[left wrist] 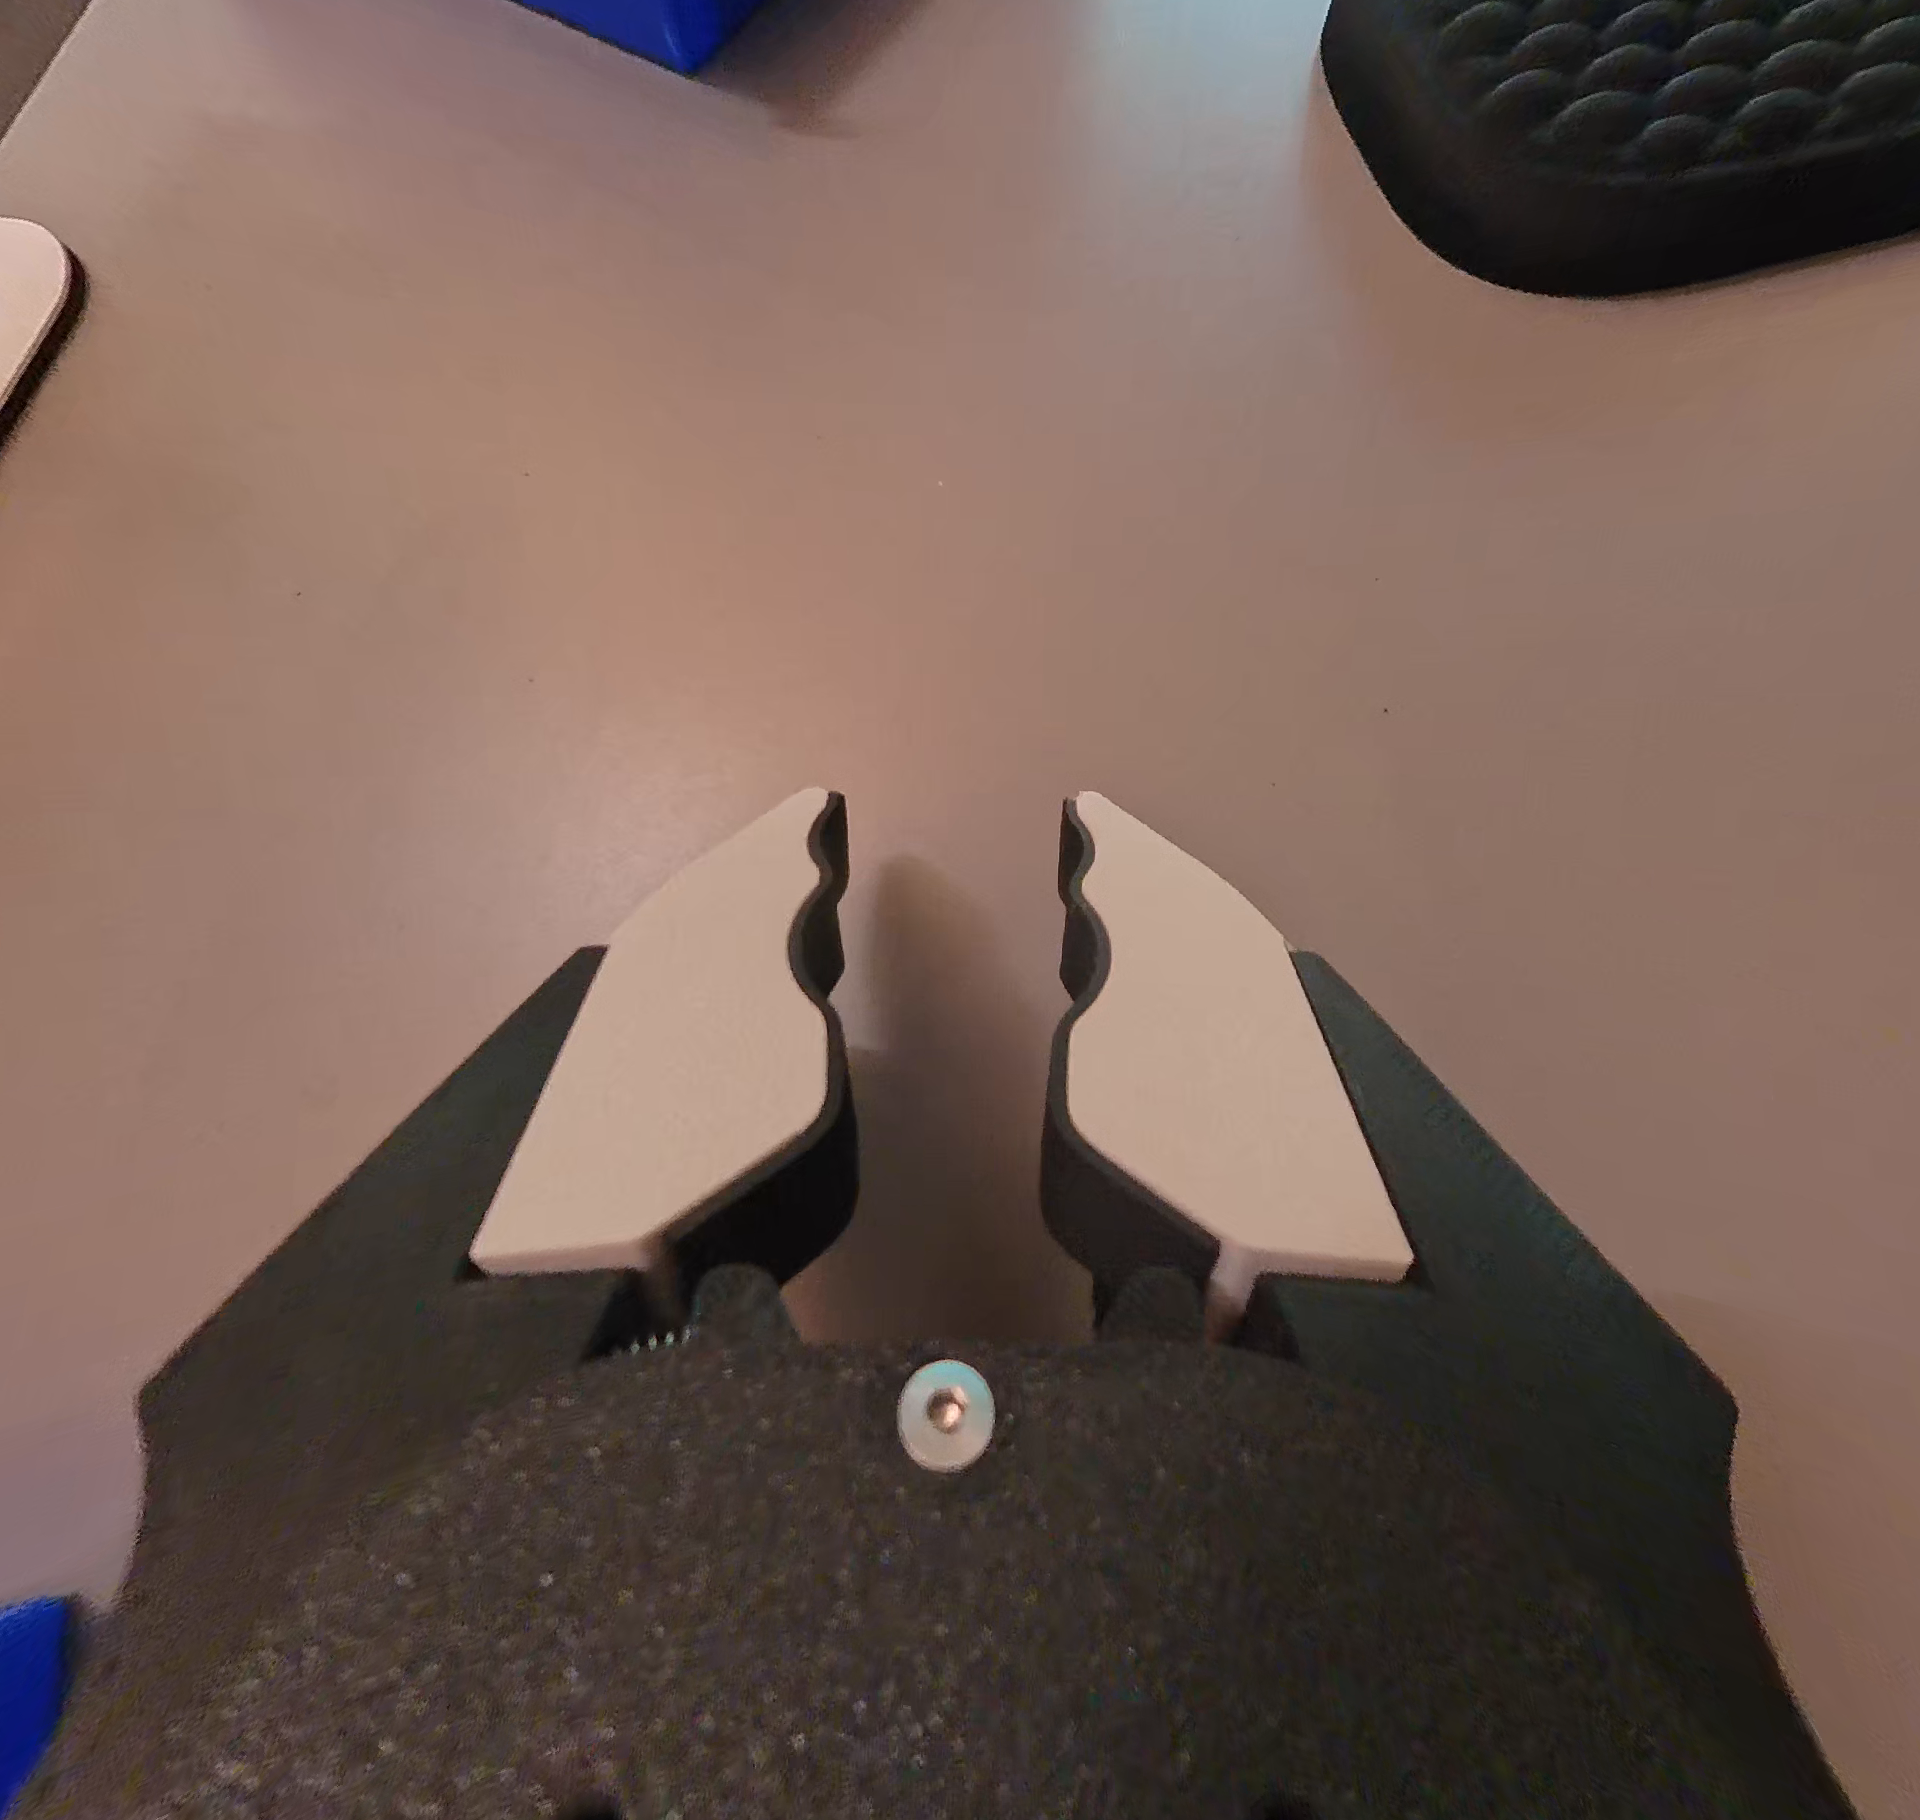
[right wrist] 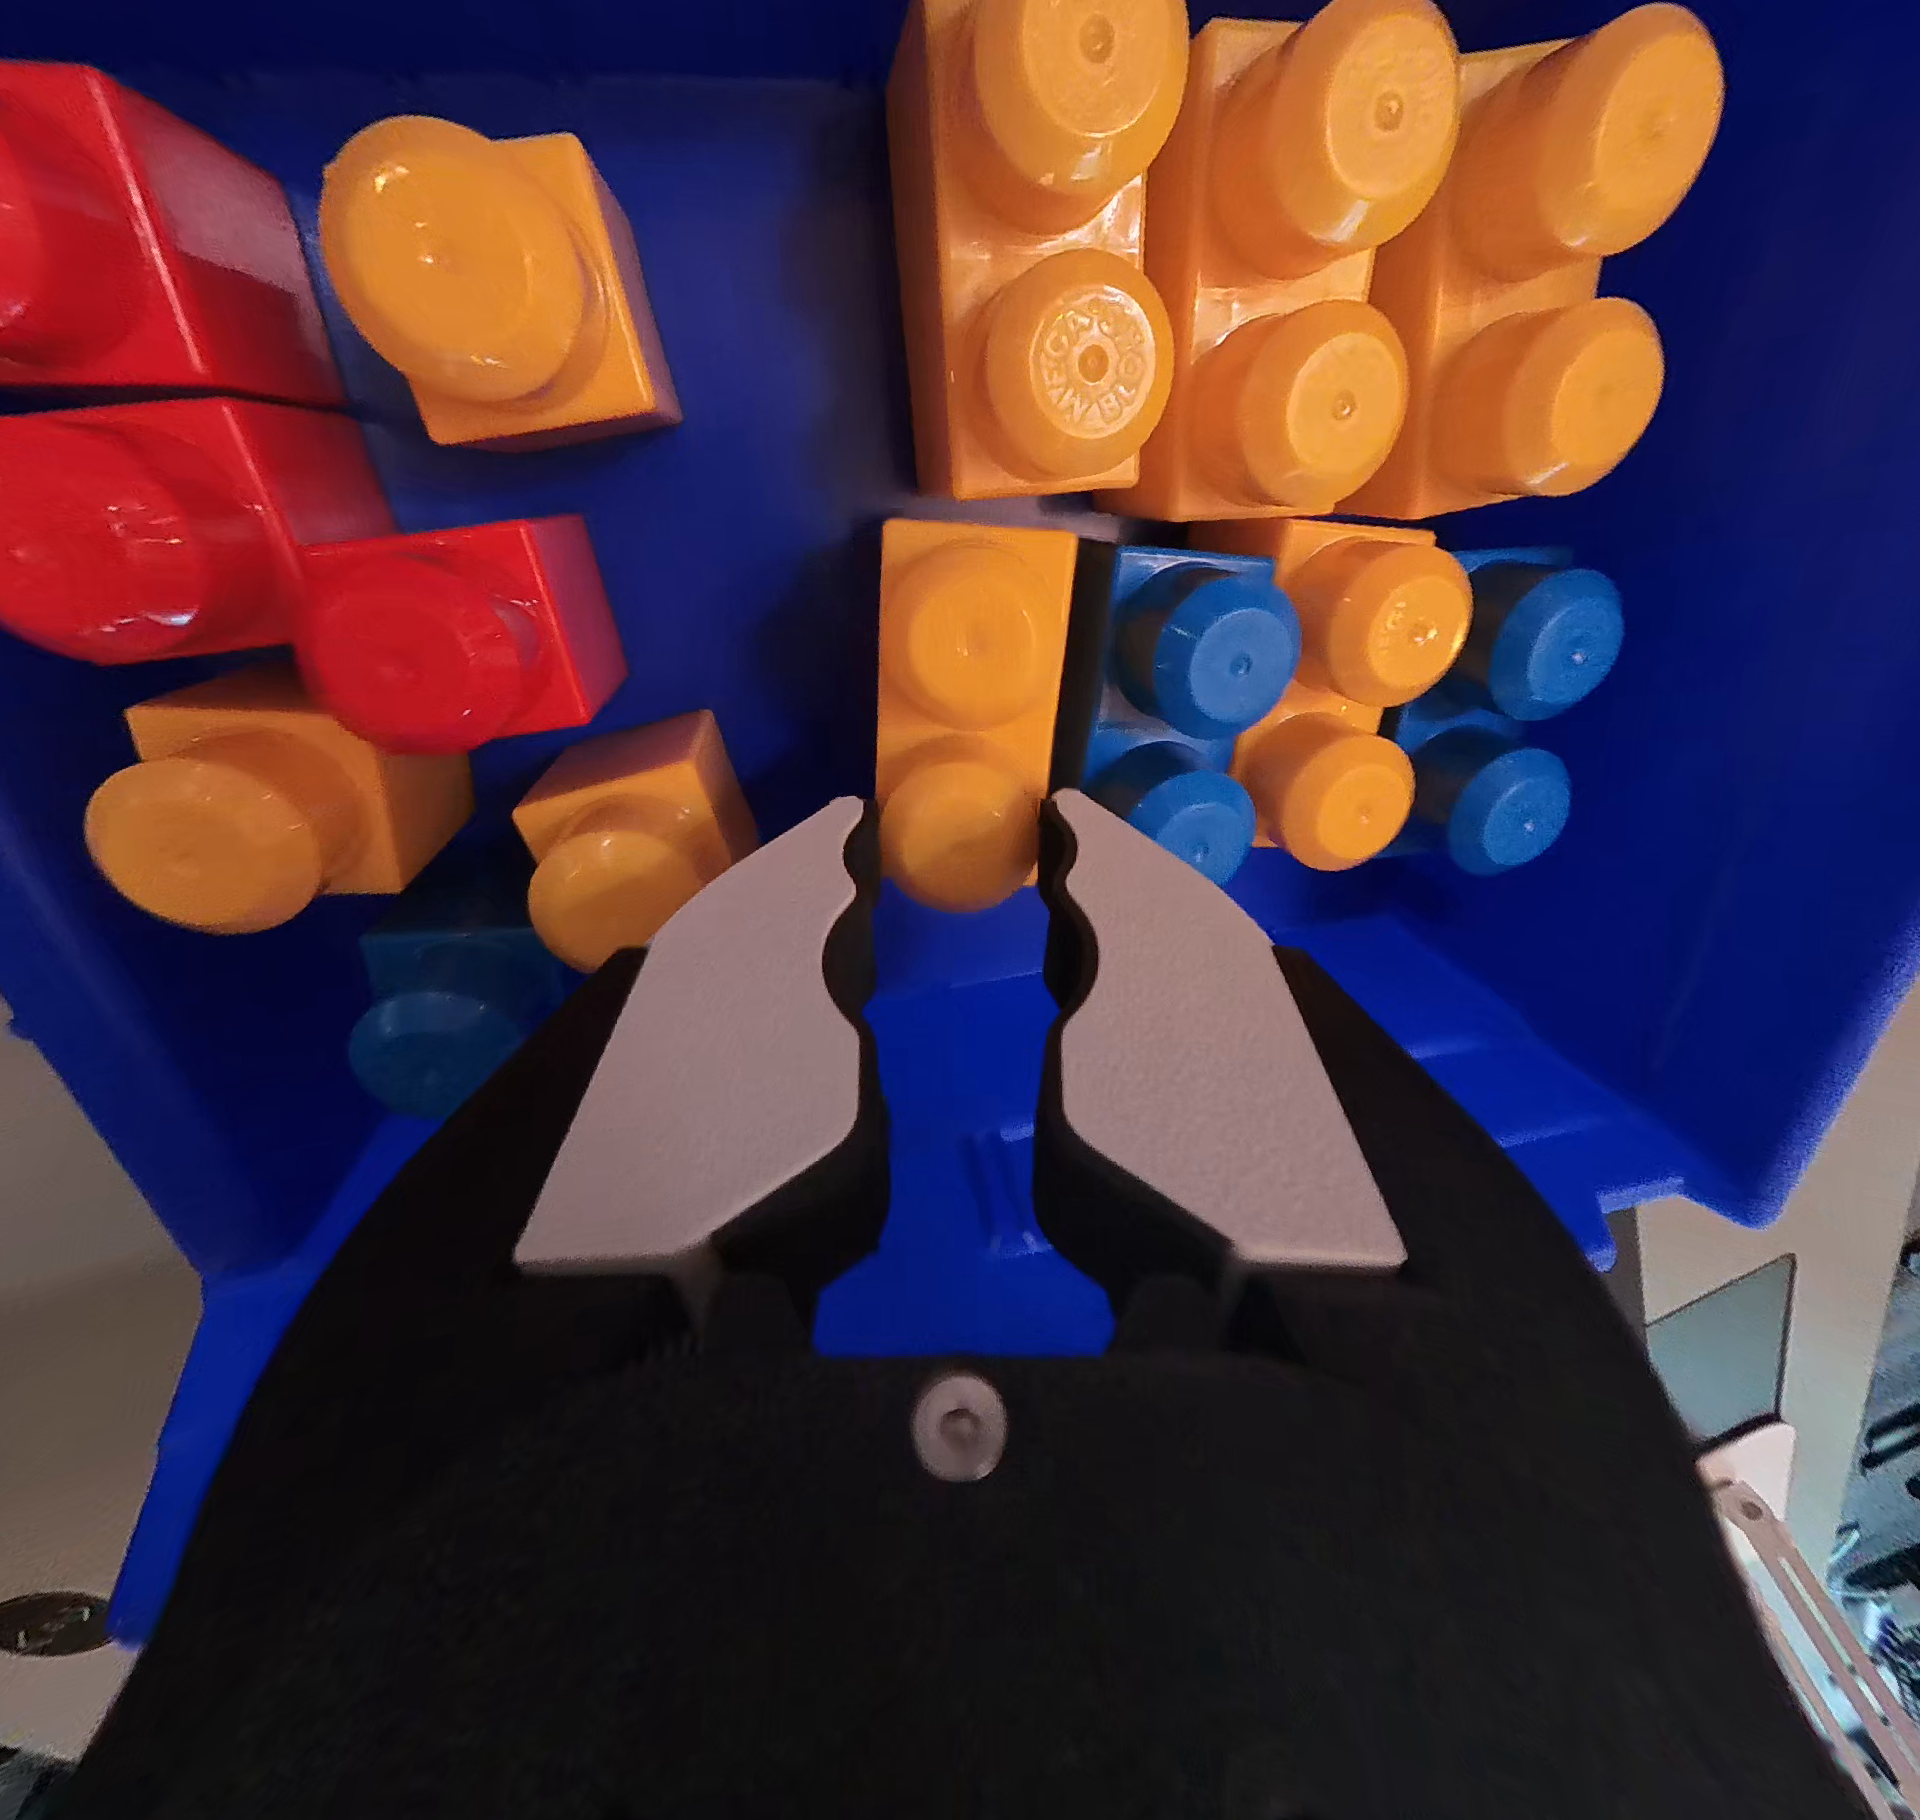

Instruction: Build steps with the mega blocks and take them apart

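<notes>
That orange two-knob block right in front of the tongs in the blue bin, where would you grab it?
Grip the orange two-knob block by its near knob, coming straight along the way the right tongs already point. That round knob sits in line with the open gap, and a blue block crowds the right side of its body, leaving little room there.

Red, orange and blue mega blocks (right wrist: 977,690) lie jumbled, studs up.

Right tool (right wrist: 954,820) — astride orange block (right wrist: 971,690)
</notes>
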`<state>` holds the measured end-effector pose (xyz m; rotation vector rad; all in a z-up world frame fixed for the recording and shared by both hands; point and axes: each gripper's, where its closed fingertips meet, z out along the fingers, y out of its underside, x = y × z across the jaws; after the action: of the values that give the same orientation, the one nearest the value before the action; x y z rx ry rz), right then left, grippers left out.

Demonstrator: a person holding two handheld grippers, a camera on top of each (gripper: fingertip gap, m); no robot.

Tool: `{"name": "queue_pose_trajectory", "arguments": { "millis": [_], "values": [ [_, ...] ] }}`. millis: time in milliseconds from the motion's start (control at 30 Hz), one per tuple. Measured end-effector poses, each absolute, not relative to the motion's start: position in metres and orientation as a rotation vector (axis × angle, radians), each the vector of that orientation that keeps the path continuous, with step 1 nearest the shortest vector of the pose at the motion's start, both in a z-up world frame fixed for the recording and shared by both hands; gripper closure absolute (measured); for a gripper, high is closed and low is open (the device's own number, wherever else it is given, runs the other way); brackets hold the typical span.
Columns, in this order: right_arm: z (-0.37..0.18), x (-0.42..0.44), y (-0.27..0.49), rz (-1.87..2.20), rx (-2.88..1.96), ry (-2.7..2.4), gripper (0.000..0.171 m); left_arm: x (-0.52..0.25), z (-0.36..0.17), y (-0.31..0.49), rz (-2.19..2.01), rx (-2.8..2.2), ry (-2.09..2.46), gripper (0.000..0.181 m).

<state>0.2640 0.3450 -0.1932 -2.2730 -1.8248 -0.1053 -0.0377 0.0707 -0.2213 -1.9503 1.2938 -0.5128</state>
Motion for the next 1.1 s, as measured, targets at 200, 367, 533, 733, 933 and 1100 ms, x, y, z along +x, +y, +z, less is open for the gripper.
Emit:
{"name": "queue_pose_trajectory", "arguments": {
  "millis": [200,367,533,733,933,1100],
  "values": [
    [-0.193,0.264,0.350,-0.129,-2.286,-1.802,0.142,-0.039,-0.222,0.071,-0.513,-1.953,1.291,0.142],
    [-0.175,0.255,0.348,-0.065,-2.254,-1.764,0.141,-0.039,-0.222,0.072,-0.511,-1.951,1.291,0.142],
    [-0.141,0.232,0.341,-0.054,-2.193,-1.687,0.139,-0.039,-0.219,0.072,-0.505,-1.939,1.289,0.142],
    [-0.107,0.162,0.306,-0.013,-2.047,-1.599,0.152,-0.039,-0.210,0.074,-0.488,-1.913,1.266,0.142],
    [-0.120,0.091,0.249,0.025,-2.002,-1.613,0.171,-0.044,-0.196,0.082,-0.459,-1.878,1.200,0.142],
    [-0.149,0.034,0.202,0.137,-2.008,-1.641,0.171,-0.051,-0.187,0.088,-0.444,-1.856,1.145,0.142]
  ]
}}
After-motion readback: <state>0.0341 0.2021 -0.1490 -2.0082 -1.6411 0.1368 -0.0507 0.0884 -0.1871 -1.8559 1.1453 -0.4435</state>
